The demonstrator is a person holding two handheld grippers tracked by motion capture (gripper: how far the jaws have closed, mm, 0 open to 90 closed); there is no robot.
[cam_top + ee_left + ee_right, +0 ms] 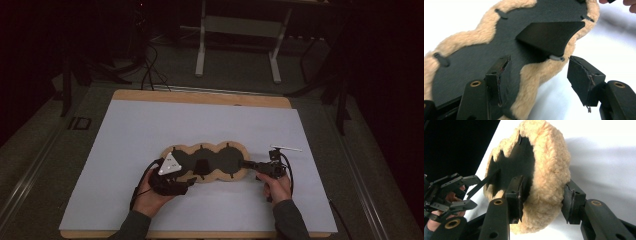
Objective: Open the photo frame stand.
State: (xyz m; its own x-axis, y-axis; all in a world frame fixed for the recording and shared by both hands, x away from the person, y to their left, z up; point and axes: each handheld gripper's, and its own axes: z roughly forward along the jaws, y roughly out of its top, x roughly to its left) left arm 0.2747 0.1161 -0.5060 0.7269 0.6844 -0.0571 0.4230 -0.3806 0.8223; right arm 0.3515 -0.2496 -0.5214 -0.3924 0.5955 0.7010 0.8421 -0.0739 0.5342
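Observation:
A long lobed pad (226, 159) with a tan fleece rim and a black inner face lies on the white sheet. A black flap (551, 35) stands up from its inner face. My left gripper (191, 181) is at the pad's near edge, left of the middle. It is open (540, 60): one jaw is over the black face, the other over the sheet, and the fleece rim (534, 75) sits loosely between them. My right gripper (246, 164) is shut on the pad's right end (545, 182), with one pad on the black face and one on the fleece (549, 165).
A thin white stick (286, 148) lies on the sheet just beyond my right gripper. The white sheet (150, 130) covers a wooden table. A desk frame (239, 30) and cables stand on the floor beyond the table's far edge. The surroundings are dark.

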